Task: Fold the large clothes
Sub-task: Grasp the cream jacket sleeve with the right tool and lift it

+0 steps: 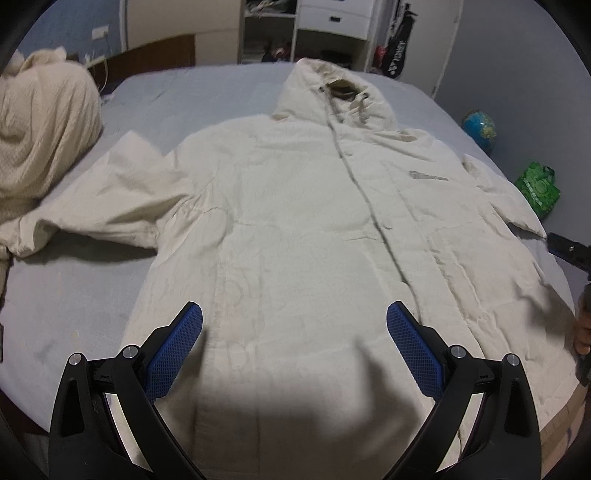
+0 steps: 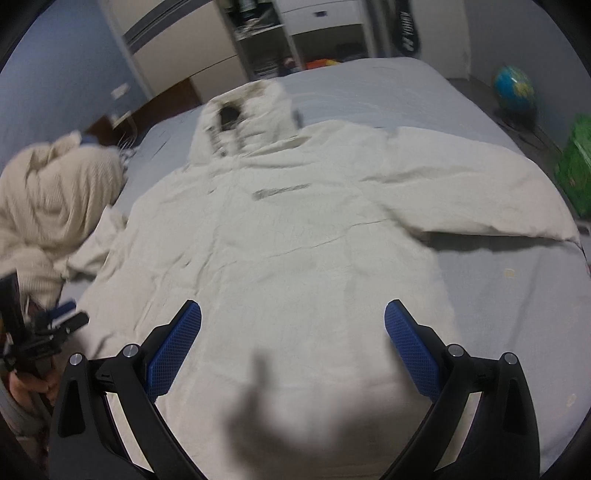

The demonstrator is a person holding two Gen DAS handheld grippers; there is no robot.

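A large cream hooded coat (image 1: 295,206) lies flat, front up, on the bed, hood toward the far end and both sleeves spread out. It also shows in the right wrist view (image 2: 295,236). My left gripper (image 1: 294,314) is open and empty, hovering above the coat's lower hem. My right gripper (image 2: 293,313) is open and empty, also above the lower hem, further right. The left gripper shows at the left edge of the right wrist view (image 2: 55,325); the right gripper shows at the right edge of the left wrist view (image 1: 569,249).
The bed has a pale blue sheet (image 1: 66,295). A bunched cream knit blanket (image 1: 40,133) lies at the left of the bed. A globe (image 1: 479,125) and a green bag (image 1: 539,188) stand on the floor to the right. Shelves and drawers (image 1: 269,29) stand behind.
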